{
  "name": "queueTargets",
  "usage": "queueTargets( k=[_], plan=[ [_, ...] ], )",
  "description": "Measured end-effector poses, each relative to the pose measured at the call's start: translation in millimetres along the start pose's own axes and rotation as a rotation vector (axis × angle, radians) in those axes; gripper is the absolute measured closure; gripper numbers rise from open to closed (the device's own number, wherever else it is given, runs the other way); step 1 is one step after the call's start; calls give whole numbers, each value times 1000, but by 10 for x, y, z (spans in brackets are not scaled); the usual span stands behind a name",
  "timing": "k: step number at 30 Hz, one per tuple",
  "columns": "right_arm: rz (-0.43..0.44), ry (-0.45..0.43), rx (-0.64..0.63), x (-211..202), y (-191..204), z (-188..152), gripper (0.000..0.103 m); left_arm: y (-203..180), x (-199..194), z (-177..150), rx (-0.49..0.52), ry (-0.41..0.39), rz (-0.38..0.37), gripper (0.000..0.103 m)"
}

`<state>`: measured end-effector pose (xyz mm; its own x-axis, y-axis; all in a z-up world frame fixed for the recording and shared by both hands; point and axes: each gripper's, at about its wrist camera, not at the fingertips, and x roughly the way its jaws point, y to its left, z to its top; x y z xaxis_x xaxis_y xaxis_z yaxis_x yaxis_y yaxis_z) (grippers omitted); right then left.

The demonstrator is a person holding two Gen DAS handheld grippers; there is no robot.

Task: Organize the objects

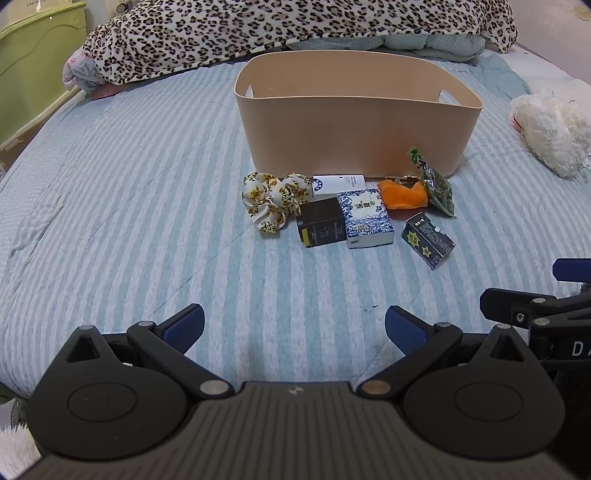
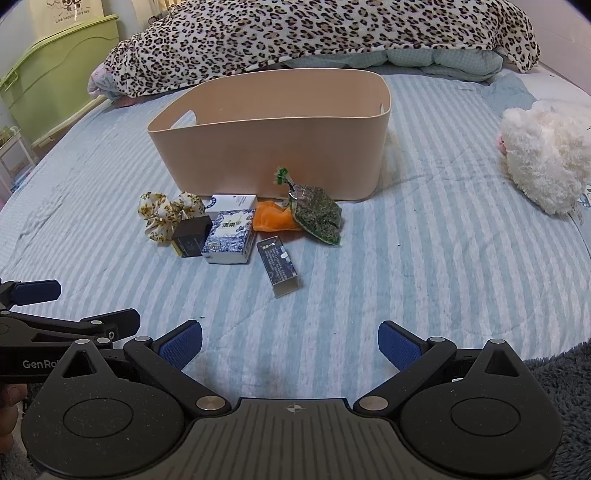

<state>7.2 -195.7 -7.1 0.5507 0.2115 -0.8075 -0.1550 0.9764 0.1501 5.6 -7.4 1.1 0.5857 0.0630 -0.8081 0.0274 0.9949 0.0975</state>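
A beige bin (image 1: 354, 133) (image 2: 273, 147) stands on the striped bed. In front of it lie a floral scrunchie (image 1: 271, 201) (image 2: 168, 214), a white box (image 1: 338, 183) (image 2: 232, 202), a black box (image 1: 322, 226) (image 2: 192, 236), a blue-and-white box (image 1: 367, 218) (image 2: 229, 236), an orange cloth (image 1: 402, 195) (image 2: 273, 220), a green herb bag (image 1: 437, 188) (image 2: 317, 214) and a dark box (image 1: 430, 240) (image 2: 279, 267). My left gripper (image 1: 293, 326) is open and empty, well short of them. My right gripper (image 2: 290, 341) is open and empty too.
A leopard-print blanket (image 1: 295, 22) (image 2: 317, 33) lies behind the bin. A white plush toy (image 1: 550, 133) (image 2: 546, 151) sits at the right. A green cabinet (image 1: 33, 59) (image 2: 55, 70) stands left of the bed. A dark rug (image 2: 554, 373) borders the bed's near right edge.
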Motion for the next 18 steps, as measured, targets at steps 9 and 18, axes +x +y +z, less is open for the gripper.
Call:
queueTargets(
  k=[9, 18],
  plan=[
    [-16, 5, 22, 69, -61, 59, 0, 34, 19, 46, -6, -38, -5, 0],
    [-35, 9, 63, 201, -183, 166, 0, 44, 127, 161, -20, -45, 2, 0]
  ],
)
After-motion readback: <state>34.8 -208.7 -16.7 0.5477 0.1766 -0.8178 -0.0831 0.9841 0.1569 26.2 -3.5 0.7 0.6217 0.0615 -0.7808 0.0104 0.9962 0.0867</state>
